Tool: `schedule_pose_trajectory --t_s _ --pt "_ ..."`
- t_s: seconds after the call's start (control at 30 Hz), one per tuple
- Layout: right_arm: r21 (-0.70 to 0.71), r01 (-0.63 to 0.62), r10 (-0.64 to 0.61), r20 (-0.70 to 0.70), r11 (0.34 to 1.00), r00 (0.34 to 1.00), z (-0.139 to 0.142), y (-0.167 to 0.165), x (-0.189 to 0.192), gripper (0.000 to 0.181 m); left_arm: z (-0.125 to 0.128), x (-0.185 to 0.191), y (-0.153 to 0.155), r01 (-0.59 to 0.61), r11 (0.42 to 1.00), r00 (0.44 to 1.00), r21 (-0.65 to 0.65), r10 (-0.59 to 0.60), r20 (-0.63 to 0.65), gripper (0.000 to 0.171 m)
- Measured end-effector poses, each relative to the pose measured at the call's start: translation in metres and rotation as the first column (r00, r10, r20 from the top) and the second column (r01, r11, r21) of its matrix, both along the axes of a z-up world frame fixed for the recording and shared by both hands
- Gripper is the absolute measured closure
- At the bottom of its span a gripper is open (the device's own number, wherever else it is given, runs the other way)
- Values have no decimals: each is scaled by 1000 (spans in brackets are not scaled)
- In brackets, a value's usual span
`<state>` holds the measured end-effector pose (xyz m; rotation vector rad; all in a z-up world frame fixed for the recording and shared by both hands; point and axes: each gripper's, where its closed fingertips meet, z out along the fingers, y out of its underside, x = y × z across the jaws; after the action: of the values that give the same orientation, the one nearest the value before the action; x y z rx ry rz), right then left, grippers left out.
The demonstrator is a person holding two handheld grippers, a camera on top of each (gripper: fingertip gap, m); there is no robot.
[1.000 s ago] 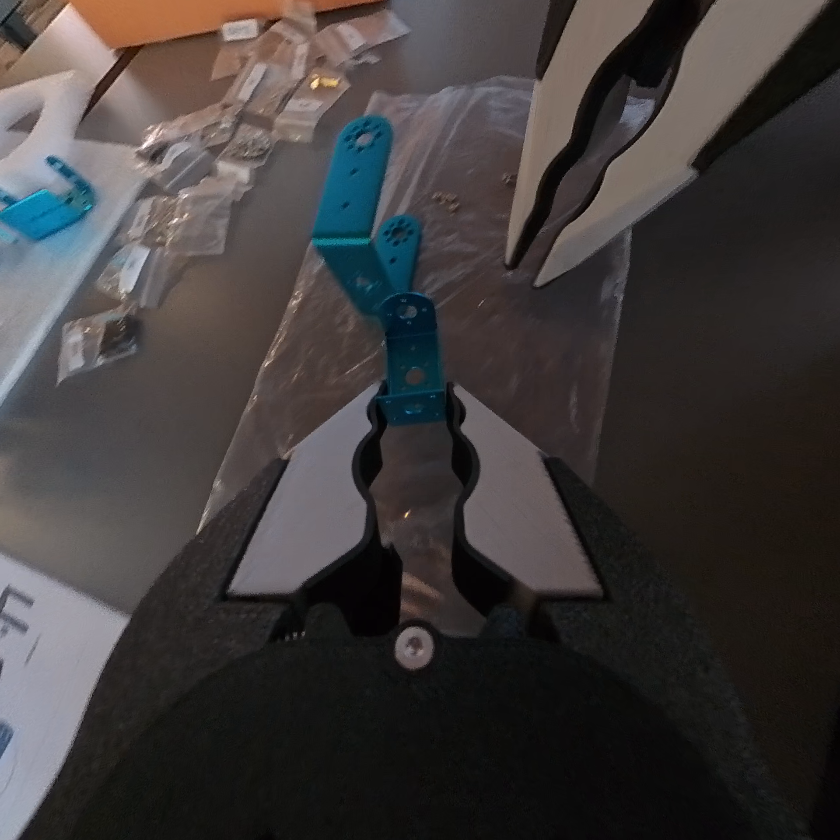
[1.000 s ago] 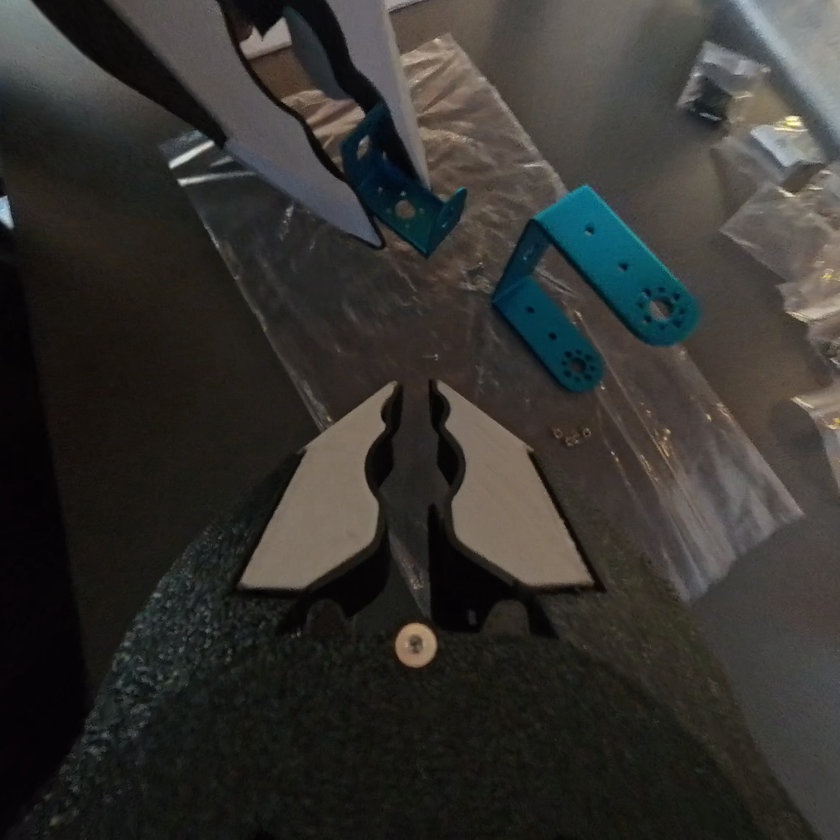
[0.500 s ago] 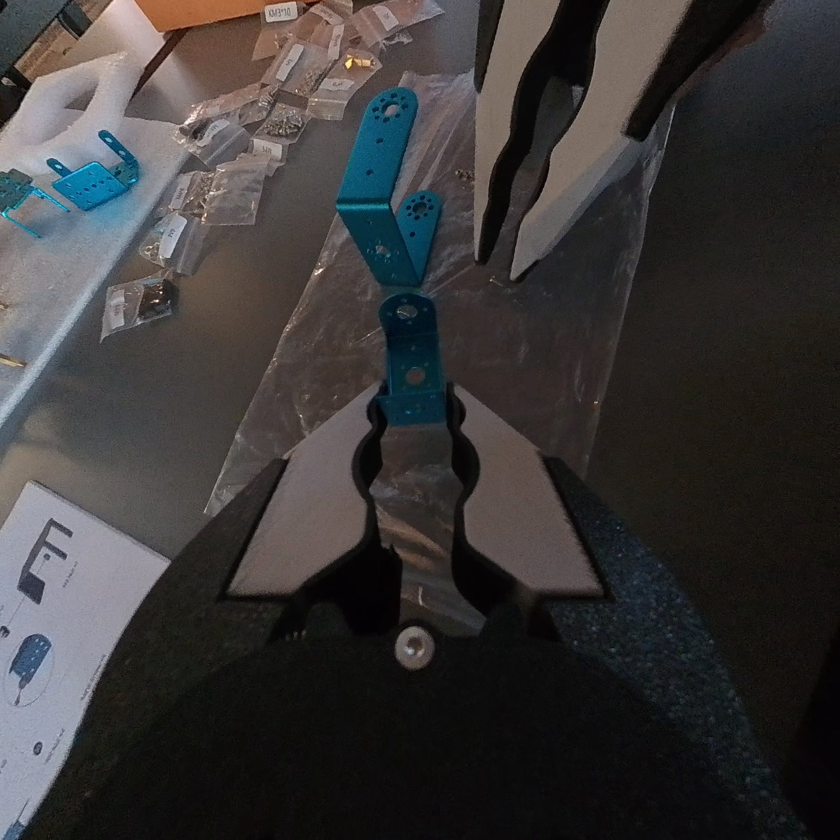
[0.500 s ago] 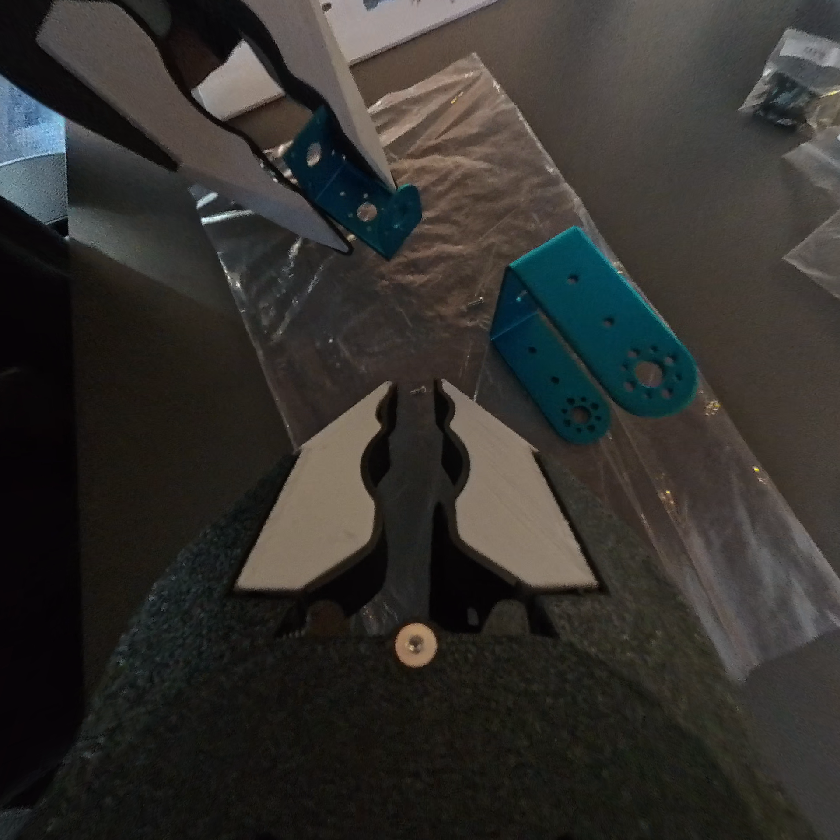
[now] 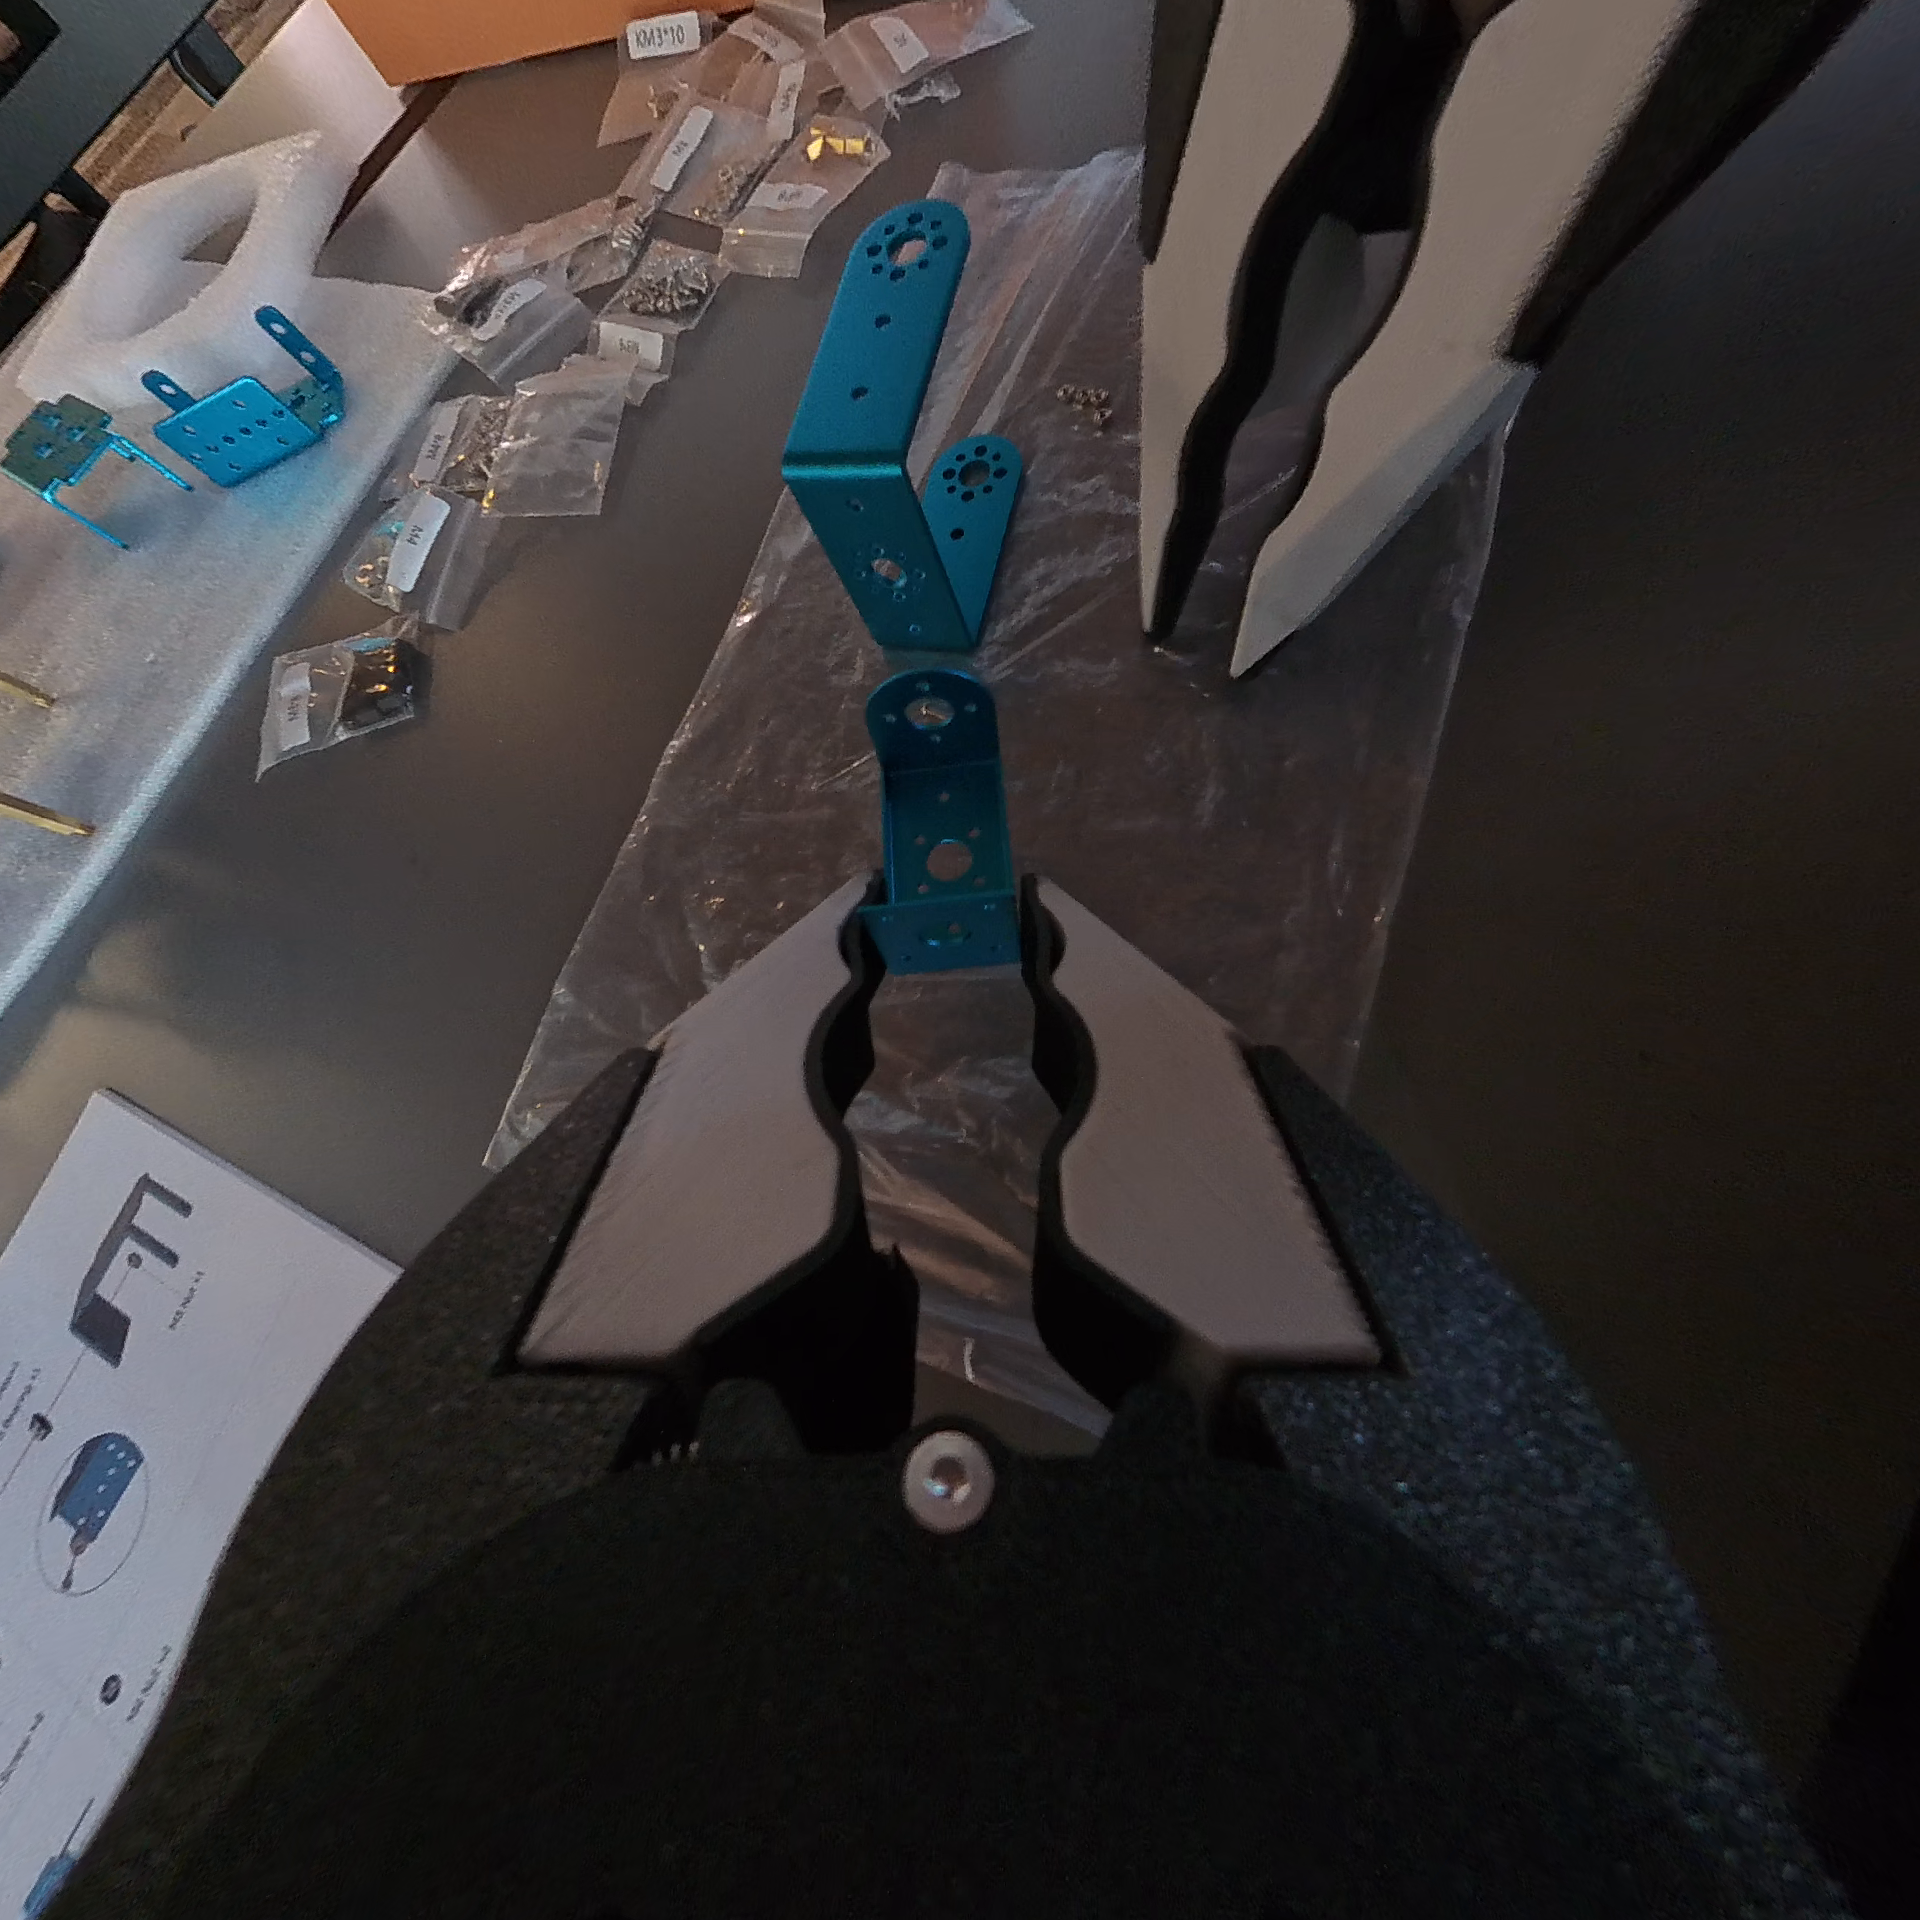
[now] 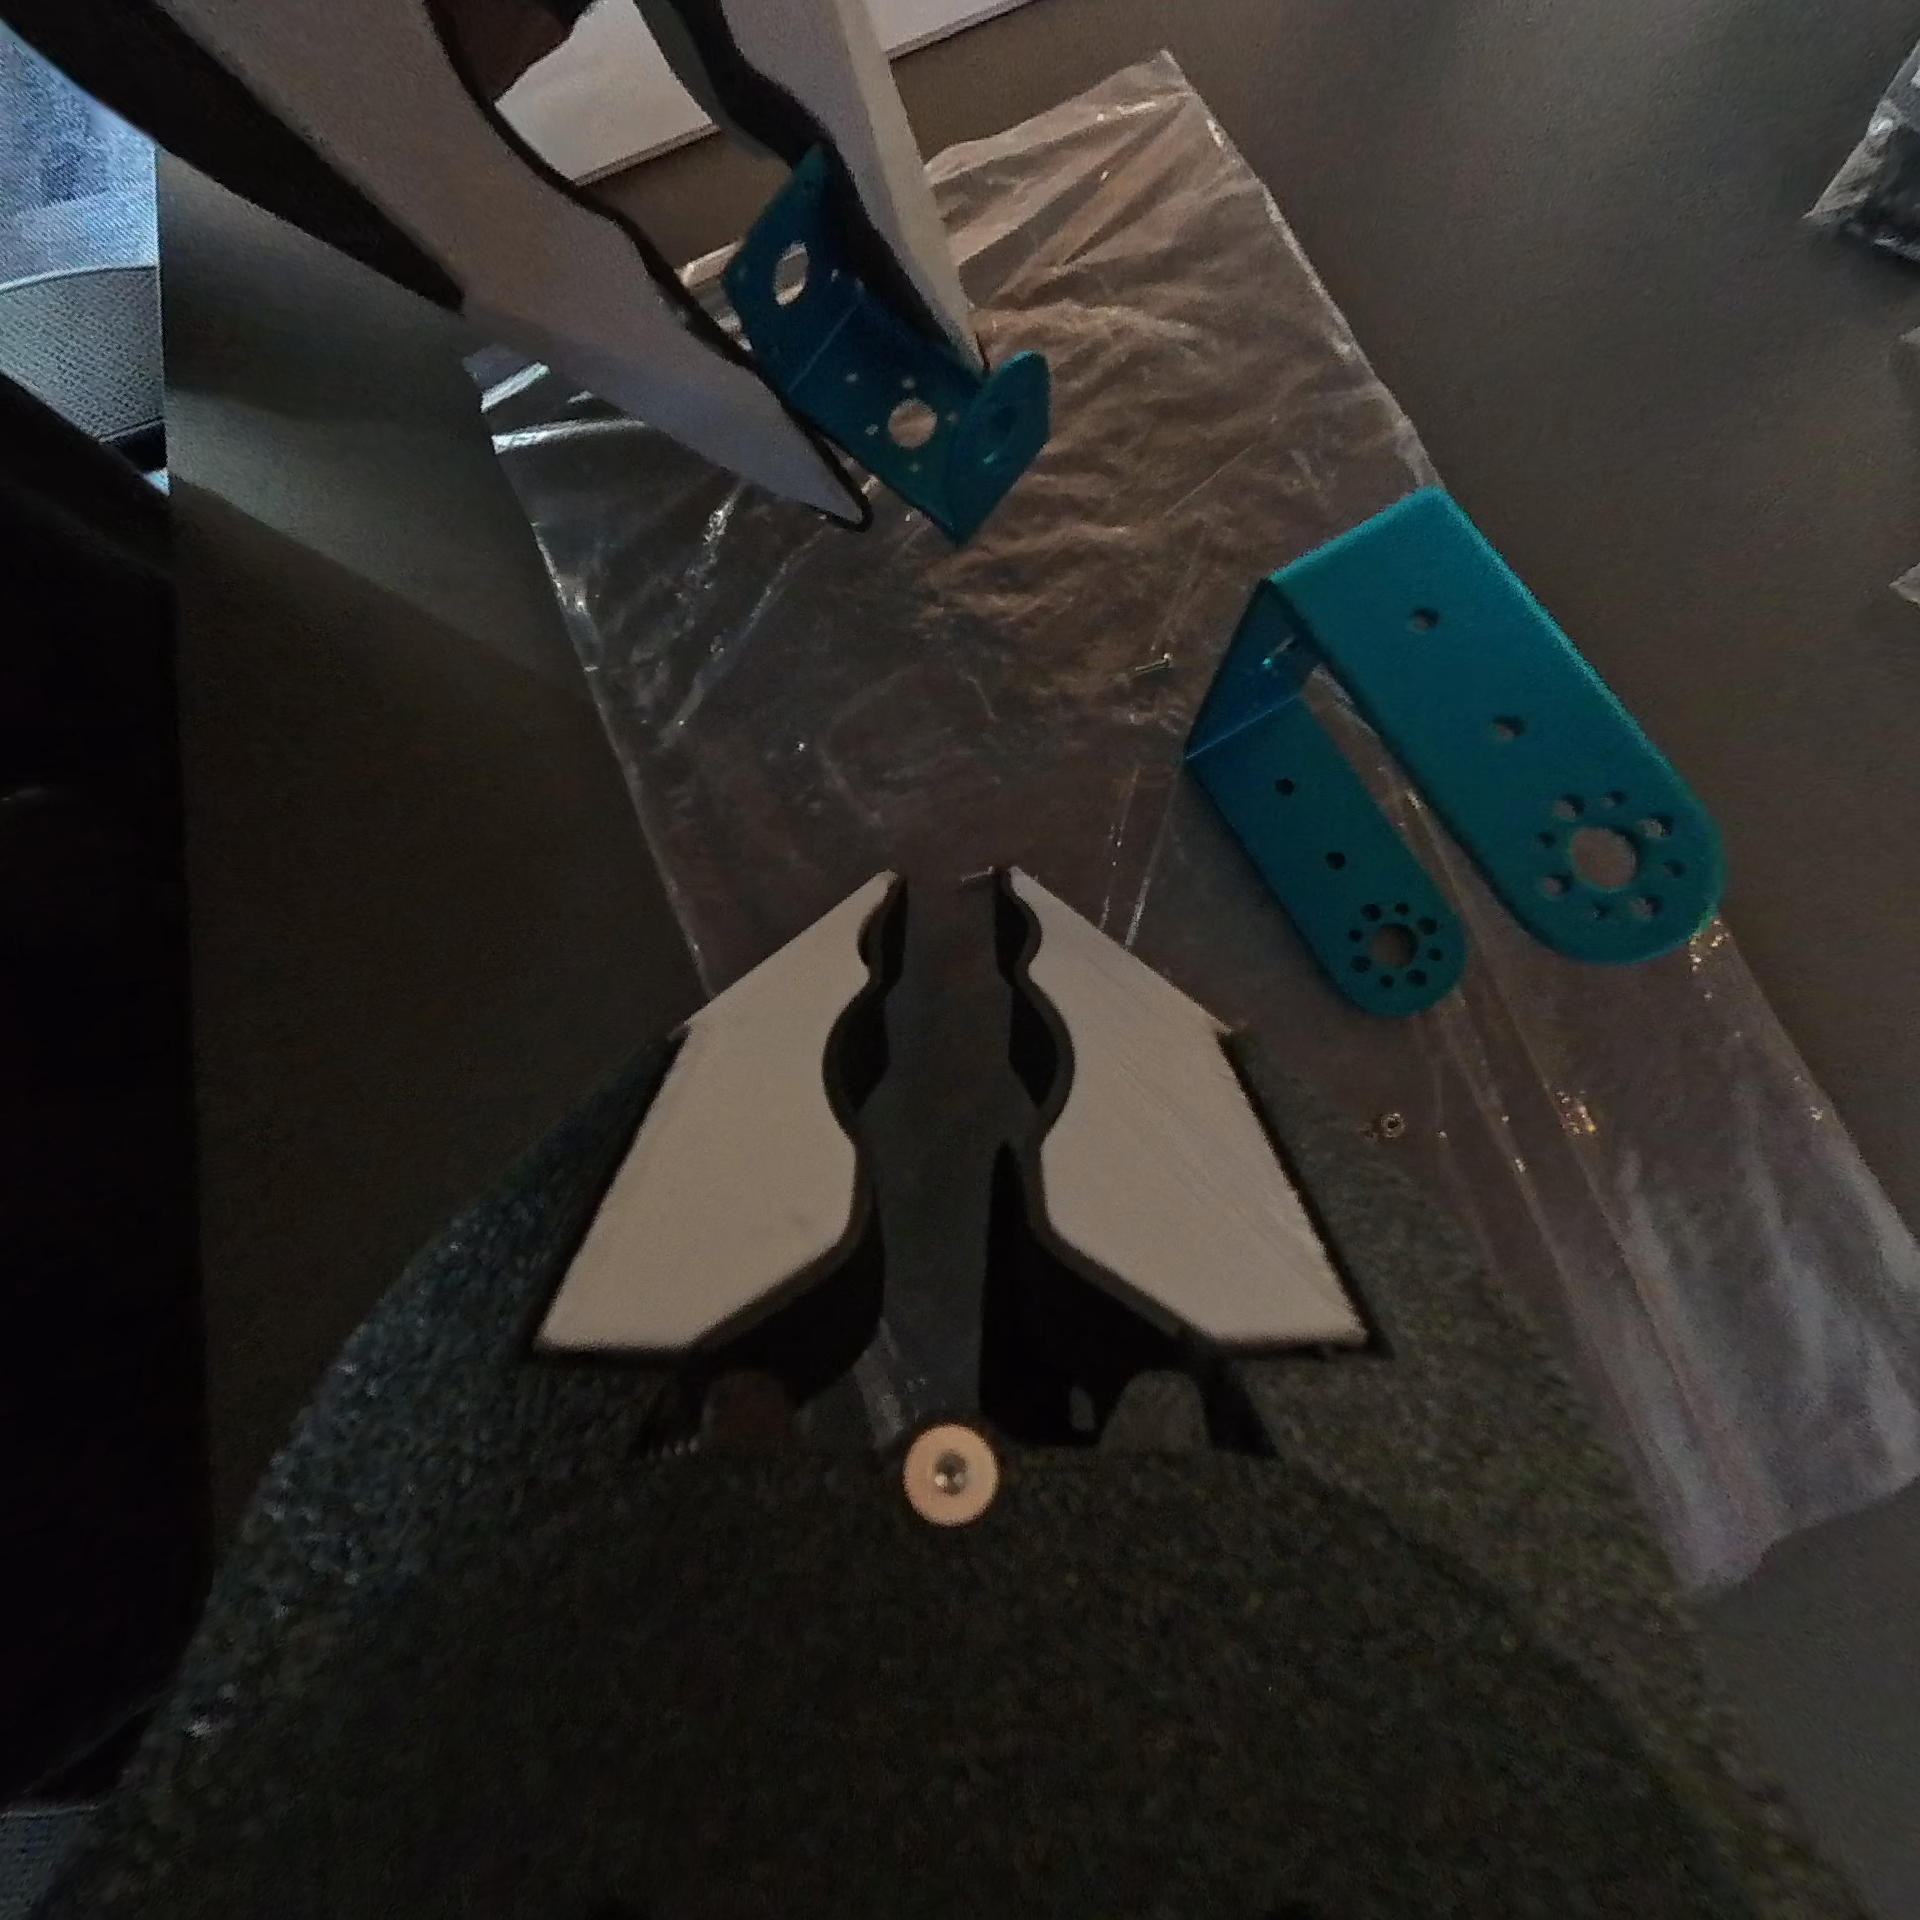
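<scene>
Holding small blue bracket (image 5: 940,868) in my left gripper (image 5: 943,914), clamped at near flange; far end lifted off clear plastic sheet (image 5: 1195,831), holes exposed. Same bracket visible from right wrist view (image 6: 894,416). My right gripper (image 6: 951,883) empty, jaws parted by narrow gap, tips low over sheet. Long blue U-bracket (image 5: 883,447) lying on sheet just beyond held bracket. Loose nuts (image 5: 1086,400) near it. Screw bags (image 5: 540,426), instruction sheet (image 5: 156,1351), foam tray (image 5: 125,582) on table (image 5: 1662,935) to left, well clear of both grippers.

Left of the clear plastic sheet (image 5: 1226,831) lie small parts bags (image 5: 561,426), white foam (image 5: 177,270) and an instruction sheet (image 5: 135,1382).
</scene>
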<state>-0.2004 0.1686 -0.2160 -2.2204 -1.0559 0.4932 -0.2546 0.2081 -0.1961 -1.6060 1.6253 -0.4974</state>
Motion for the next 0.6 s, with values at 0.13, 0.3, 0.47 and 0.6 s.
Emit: schedule_pose_trajectory --t_s 0.13,0.3,0.47,0.6 --pt "15 4 -4 -9 1000 1000 1 3 -1 164 -1 -1 0 -2 1000 1000 -1 2 0 147" --pt "8 -14 14 -9 1000 1000 0 1 -2 164 -1 -2 -2 -1 1000 1000 0 1 -1 147" --pt "-8 -16 16 5 1000 1000 -1 -4 1 167 -1 -3 -1 -5 1000 1000 2 5 -2 147" --pt "6 -22 22 14 1000 1000 2 -8 1 170 -2 -4 -1 -4 1000 1000 -1 4 -1 147"
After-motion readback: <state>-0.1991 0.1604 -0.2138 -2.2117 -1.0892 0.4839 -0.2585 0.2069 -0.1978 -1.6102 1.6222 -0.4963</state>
